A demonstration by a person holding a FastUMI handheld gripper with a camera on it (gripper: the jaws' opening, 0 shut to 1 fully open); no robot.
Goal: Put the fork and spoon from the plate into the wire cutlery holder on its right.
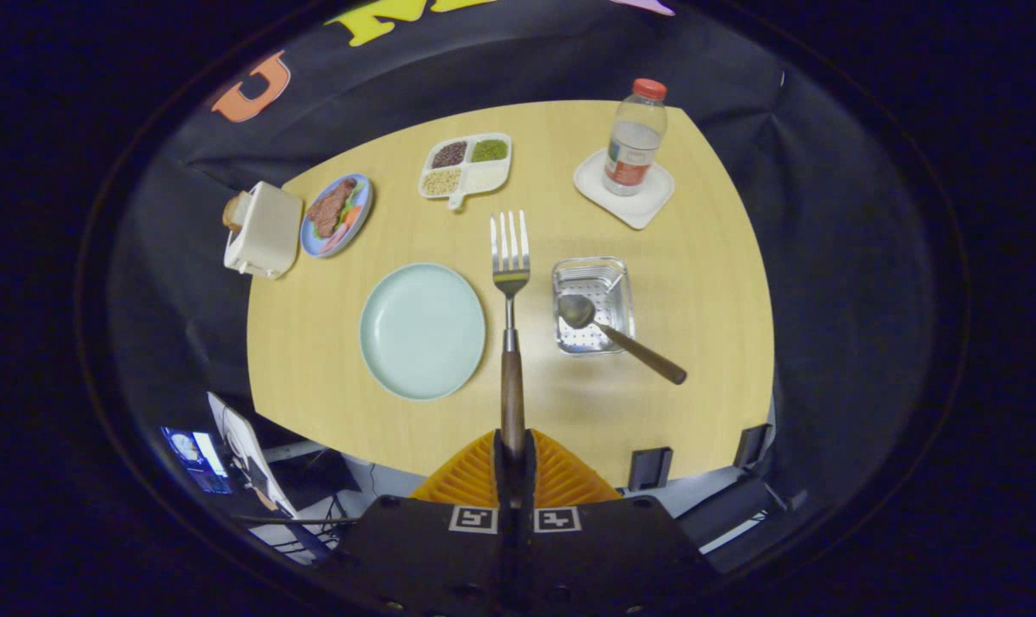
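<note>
- We've got the tongs (512,454) pinching the fork (510,283) by its handle, prongs sticking straight ahead.
- Plate (422,331) sits left of it, holder (594,305) with spoon (620,336) right.

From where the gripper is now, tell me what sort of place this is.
Probably a staged dining setup in a recording booth: a wooden table laid with an empty plate, a wire cutlery holder with a spoon in it, and black cloth walls. The gripper is shut on a fork.
</note>
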